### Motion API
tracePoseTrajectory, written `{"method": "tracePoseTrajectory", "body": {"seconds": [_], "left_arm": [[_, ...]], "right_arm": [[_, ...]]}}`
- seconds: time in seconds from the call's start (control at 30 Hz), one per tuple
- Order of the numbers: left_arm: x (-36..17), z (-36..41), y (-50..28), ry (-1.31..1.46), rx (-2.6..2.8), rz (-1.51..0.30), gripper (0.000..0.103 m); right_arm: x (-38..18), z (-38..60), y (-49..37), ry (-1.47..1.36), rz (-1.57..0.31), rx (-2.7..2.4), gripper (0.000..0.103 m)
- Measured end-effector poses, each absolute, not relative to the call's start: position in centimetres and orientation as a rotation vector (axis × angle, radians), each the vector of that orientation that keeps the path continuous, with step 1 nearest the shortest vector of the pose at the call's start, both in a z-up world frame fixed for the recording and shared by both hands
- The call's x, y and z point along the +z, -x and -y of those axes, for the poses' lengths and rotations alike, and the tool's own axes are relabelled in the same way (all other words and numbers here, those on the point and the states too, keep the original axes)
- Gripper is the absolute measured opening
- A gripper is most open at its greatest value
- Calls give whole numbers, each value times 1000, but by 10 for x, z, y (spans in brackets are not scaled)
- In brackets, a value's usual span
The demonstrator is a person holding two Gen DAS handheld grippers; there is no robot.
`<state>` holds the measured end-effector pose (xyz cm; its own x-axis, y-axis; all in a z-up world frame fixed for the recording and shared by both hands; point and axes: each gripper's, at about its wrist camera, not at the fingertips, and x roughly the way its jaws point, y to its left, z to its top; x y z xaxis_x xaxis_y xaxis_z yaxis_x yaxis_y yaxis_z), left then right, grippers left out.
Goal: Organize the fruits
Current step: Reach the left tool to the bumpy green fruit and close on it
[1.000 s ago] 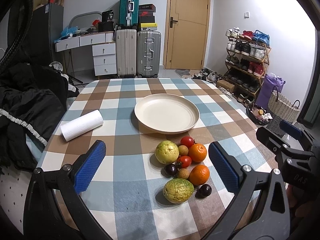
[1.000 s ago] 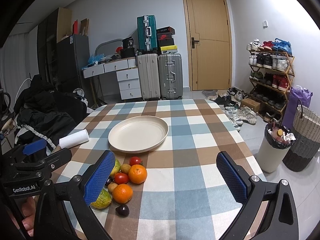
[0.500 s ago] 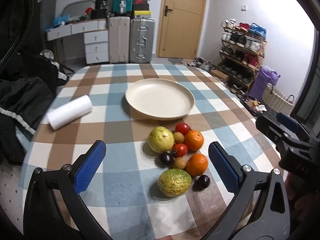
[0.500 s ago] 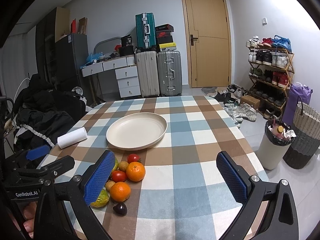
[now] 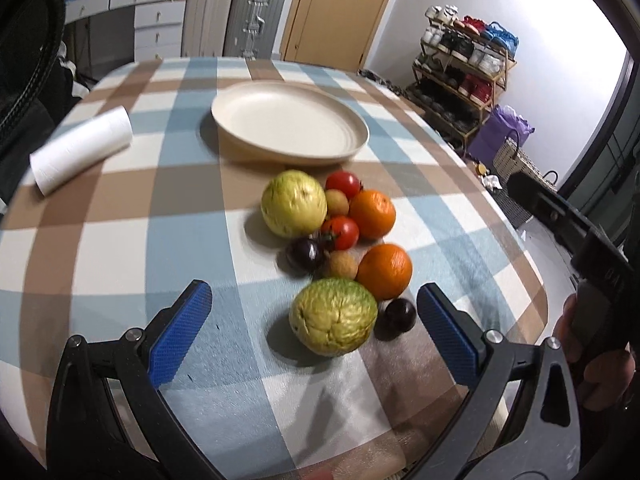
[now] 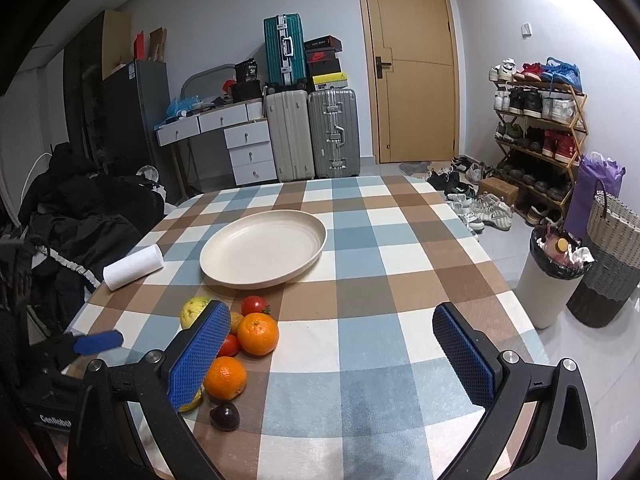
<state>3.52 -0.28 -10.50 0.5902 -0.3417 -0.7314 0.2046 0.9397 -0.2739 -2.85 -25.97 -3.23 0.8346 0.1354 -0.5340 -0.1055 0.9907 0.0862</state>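
Note:
A pile of fruit lies on the checked tablecloth: two yellow-green guavas [image 5: 333, 317] [image 5: 294, 204], two oranges [image 5: 385, 271] [image 5: 372, 213], two red tomatoes [image 5: 340, 232], small brown fruits and two dark plums [image 5: 398, 315]. An empty cream plate [image 5: 288, 122] sits beyond them. My left gripper [image 5: 314, 332] is open, its blue pads either side of the near guava, just short of it. My right gripper [image 6: 334, 354] is open and empty over the table's front right, with the fruit [image 6: 258, 334] at its left finger.
A white paper roll [image 5: 82, 148] lies at the table's left. The table edge curves close on the right [image 5: 532, 280]. Off the table stand a bin [image 6: 554, 276], baskets, a shoe rack, suitcases and a dark heap of clothes [image 6: 80, 216].
My left gripper has moved forward and down toward the fruit pile, so the near guava now lies between its pads. My right gripper has barely moved.

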Motion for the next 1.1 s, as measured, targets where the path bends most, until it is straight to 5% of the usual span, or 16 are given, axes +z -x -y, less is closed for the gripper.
{"method": "tracePoseTrajectory", "body": {"seconds": [0.3, 0.5, 0.63, 1.1], "left_arm": [[-122, 7, -39, 188, -372, -924, 91], [-130, 9, -42, 203, -401, -940, 70], [-132, 9, -43, 221, -439, -947, 47], [-126, 0, -40, 243, -467, -928, 46]], "right_arm": [[-40, 258, 21, -50, -589, 127, 103], [-44, 258, 18, -49, -601, 127, 103], [-45, 259, 17, -52, -605, 126, 103], [-47, 256, 16, -45, -609, 140, 103]]}}
